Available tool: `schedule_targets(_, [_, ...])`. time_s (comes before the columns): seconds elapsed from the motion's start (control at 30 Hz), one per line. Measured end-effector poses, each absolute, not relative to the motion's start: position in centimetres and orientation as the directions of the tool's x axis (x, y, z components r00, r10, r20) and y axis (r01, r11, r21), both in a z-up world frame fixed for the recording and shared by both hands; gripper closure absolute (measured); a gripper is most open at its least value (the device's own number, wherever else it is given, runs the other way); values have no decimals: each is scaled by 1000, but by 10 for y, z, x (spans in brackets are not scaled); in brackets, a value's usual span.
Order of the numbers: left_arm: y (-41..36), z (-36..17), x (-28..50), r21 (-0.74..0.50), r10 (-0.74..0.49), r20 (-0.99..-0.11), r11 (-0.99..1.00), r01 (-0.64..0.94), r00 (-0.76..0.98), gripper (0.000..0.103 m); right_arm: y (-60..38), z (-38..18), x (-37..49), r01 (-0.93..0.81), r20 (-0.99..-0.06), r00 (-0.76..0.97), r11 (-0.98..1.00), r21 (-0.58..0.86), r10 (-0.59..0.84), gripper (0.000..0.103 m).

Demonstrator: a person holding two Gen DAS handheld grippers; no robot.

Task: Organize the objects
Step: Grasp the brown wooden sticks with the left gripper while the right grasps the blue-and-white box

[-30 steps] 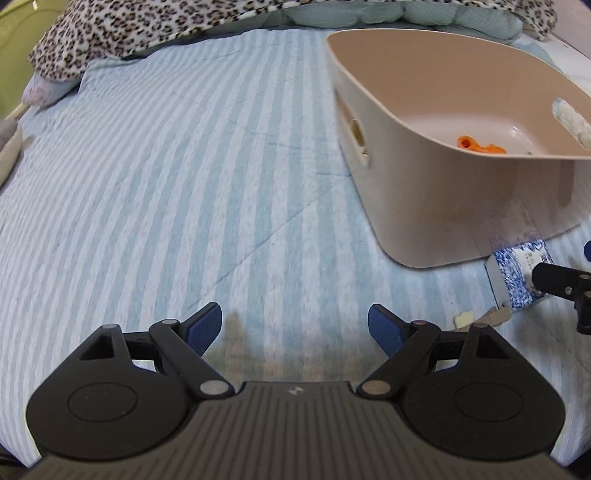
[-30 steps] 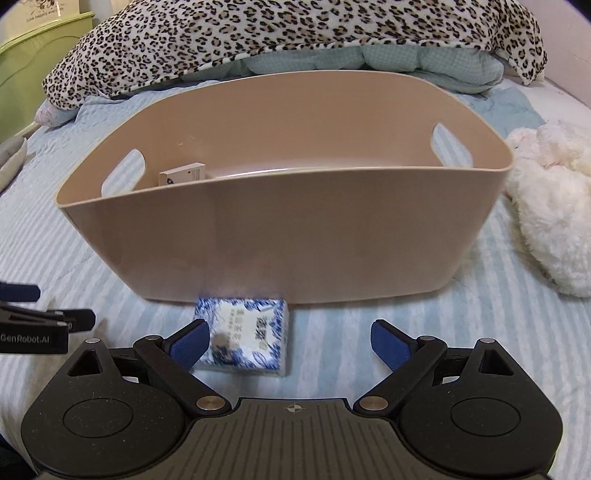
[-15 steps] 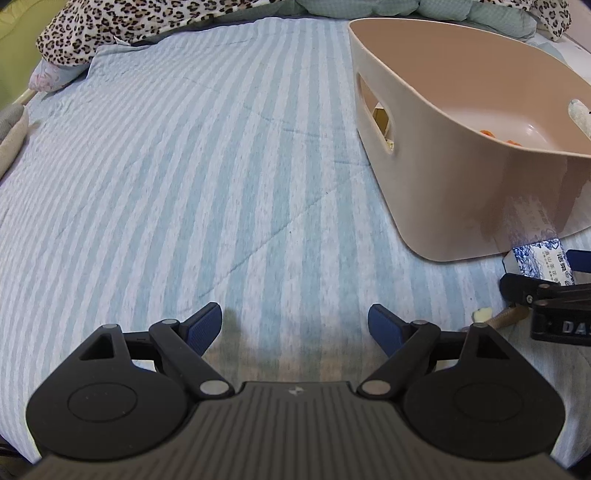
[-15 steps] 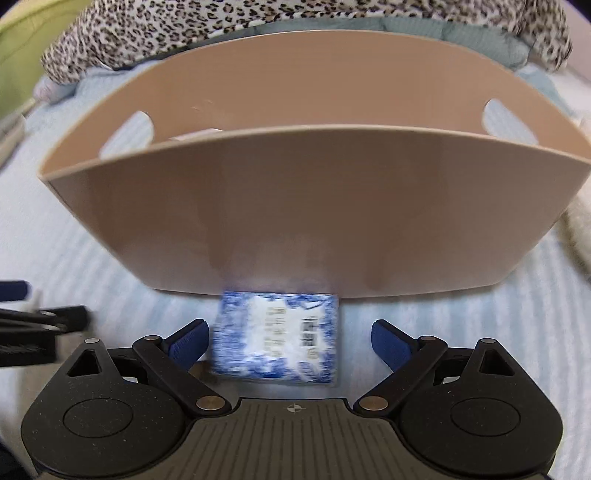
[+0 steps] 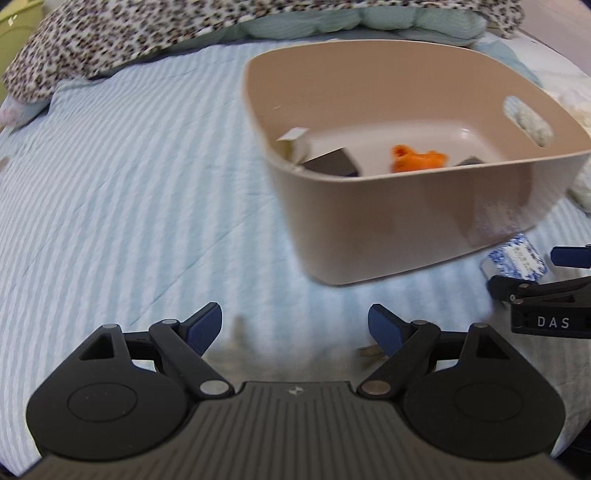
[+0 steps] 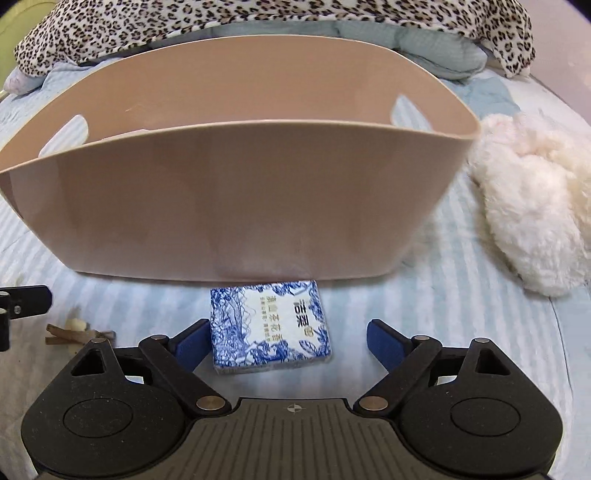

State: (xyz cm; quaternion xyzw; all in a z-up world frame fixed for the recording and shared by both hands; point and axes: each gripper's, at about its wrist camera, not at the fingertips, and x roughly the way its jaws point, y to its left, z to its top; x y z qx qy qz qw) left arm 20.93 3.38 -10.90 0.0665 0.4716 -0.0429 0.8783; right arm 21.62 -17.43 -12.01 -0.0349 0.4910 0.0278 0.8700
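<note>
A beige plastic bin (image 5: 406,229) (image 6: 236,199) stands on the striped bed. In the left wrist view it holds an orange item (image 5: 417,158), a white box (image 5: 295,146) and a dark box (image 5: 332,166). A blue-and-white patterned box (image 6: 267,326) (image 5: 513,258) lies flat on the bed against the bin's near wall. My right gripper (image 6: 284,338) is open with the box between its fingers, close to the left finger. My left gripper (image 5: 295,325) is open and empty above bare bedding, left of the bin.
A white fluffy plush (image 6: 532,206) lies right of the bin. A leopard-print blanket (image 6: 258,18) and a teal pillow (image 5: 369,22) lie at the back. Small wooden sticks and a pale scrap (image 6: 74,332) lie on the bed left of the patterned box.
My left gripper has risen and turned right, so the bin's inside now shows. My right gripper has moved in on the patterned box, which now sits between its open fingers.
</note>
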Motion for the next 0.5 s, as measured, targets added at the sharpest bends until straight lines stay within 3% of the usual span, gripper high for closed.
schedule_targets(0.5, [-3,-128,205,54,-38,-842,987,153,539,16,-205,-129,193,-137,-855,509,990,32,98,11])
